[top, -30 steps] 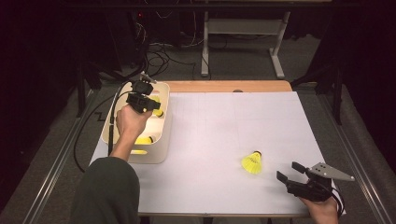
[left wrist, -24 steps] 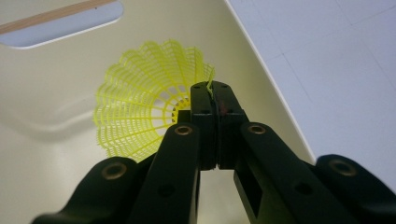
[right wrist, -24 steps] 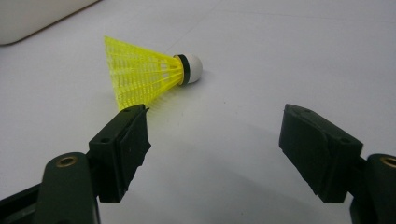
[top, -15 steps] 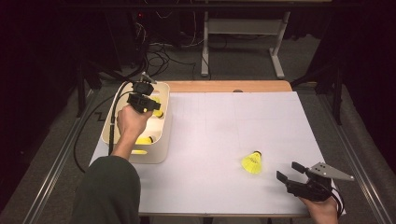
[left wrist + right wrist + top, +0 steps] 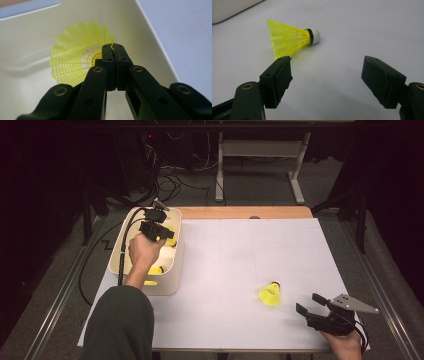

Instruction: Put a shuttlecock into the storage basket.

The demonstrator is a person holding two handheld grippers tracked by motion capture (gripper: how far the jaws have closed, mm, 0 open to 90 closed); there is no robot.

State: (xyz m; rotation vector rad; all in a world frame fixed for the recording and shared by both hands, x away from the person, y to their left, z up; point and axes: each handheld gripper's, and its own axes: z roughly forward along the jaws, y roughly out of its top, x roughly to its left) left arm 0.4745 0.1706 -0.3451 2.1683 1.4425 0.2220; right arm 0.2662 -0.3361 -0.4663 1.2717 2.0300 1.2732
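Observation:
My left gripper reaches into the cream bin at the table's left. Its jaws are shut on the rim of a yellow shuttlecock's mesh skirt, a sliver of yellow showing between the pads of the left gripper. The held shuttlecock hangs against the bin's inner wall. A second yellow shuttlecock with a white cork lies on its side on the white table. My right gripper stands open just right of and nearer than it. In the right gripper view that shuttlecock lies beyond the spread jaws of the right gripper, nothing between them.
More yellow shuttlecocks lie in the bin under my left hand. The white table top has a wooden strip along its far edge. A black cable trails from the left gripper over the bin's left rim.

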